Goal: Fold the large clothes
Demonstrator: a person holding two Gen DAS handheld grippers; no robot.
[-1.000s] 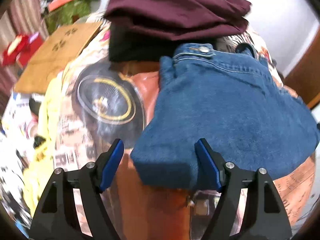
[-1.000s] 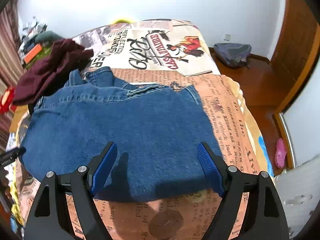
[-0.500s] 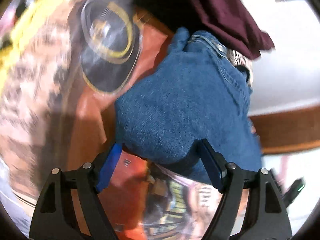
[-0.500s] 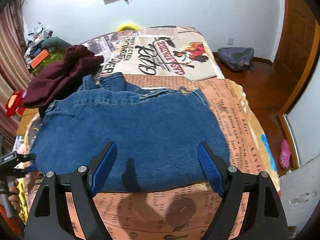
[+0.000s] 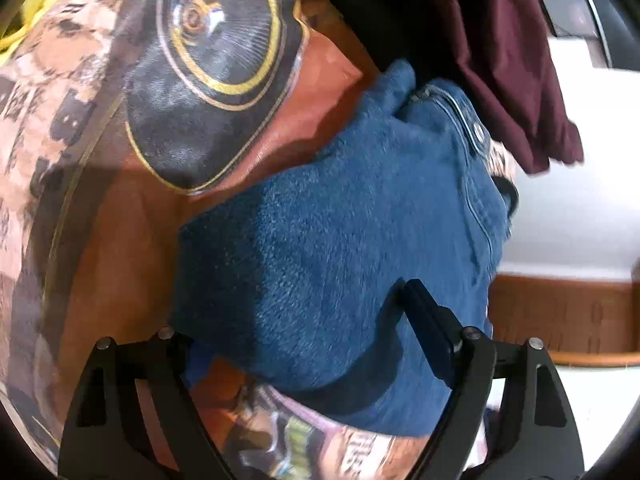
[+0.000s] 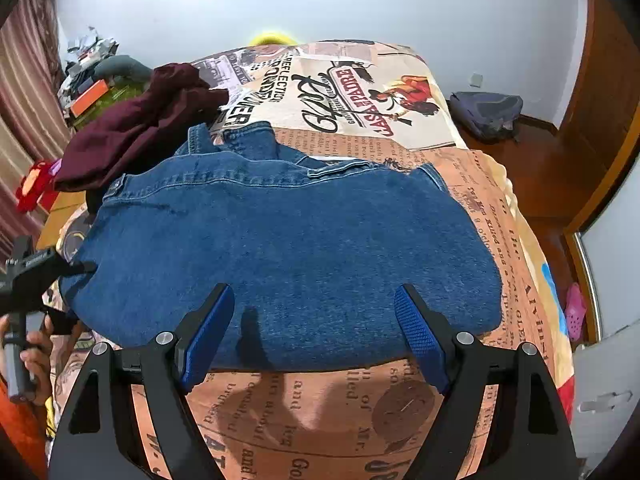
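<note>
Folded blue jeans (image 6: 288, 240) lie flat on the printed bedspread (image 6: 360, 412), waistband towards the far side. My right gripper (image 6: 312, 332) is open, hovering just above the jeans' near folded edge. My left gripper (image 5: 296, 340) is open, rolled sideways, with its jaws straddling the left end of the jeans (image 5: 340, 248); its left finger is hidden under the denim edge. The left gripper also shows in the right wrist view (image 6: 48, 264) at the jeans' left end, held by a hand.
A maroon garment (image 6: 140, 128) is heaped on the bed just beyond the jeans' left waistband, also in the left wrist view (image 5: 500, 48). A grey backpack (image 6: 486, 114) lies on the wooden floor right of the bed. Clutter stands at the far left.
The left gripper has rolled sideways and pushed in onto the left end of the jeans. The right gripper has pulled back slightly towards the near edge. Both stay open.
</note>
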